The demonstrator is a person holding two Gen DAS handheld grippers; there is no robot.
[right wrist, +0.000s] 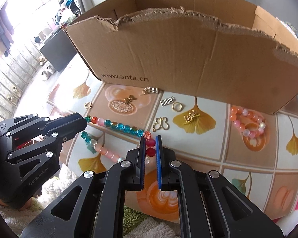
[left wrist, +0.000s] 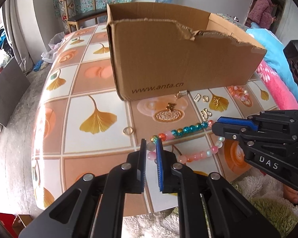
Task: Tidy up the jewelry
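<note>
1. Tiled-pattern tablecloth [left wrist: 101,91] with ginkgo leaves and latte-art prints, spread over a table in a cluttered room; fluffy rug at the near edge.
2. Nearest, left gripper [left wrist: 151,145] clamped on the left end of a beaded necklace [left wrist: 188,130], a pale bead pinched between its blue pads.
3. Right gripper [right wrist: 150,145] likewise closed on the necklace's other end, dark red beads squeezed between its fingers.
4. Between the two, necklace stretched in a long loop on the cloth: teal and orange beads along the far strand, pink and clear beads along the near one.
5. Just beyond, small gold pieces scattered: butterfly outline charm [right wrist: 162,123], plain ring [right wrist: 176,106], leafy gold brooch [right wrist: 191,117], silver spring-like clip [right wrist: 167,100], small round clasp [right wrist: 88,105].
6. Off to the right, pink and orange bead bracelet [right wrist: 247,123] coiled in a heap, near the box.
7. Farther back, open cardboard box [right wrist: 178,55] with a torn top edge, printed "www.anta.cn".
8. Farthest, wooden chair [left wrist: 79,10] and floral curtain against the wall.
</note>
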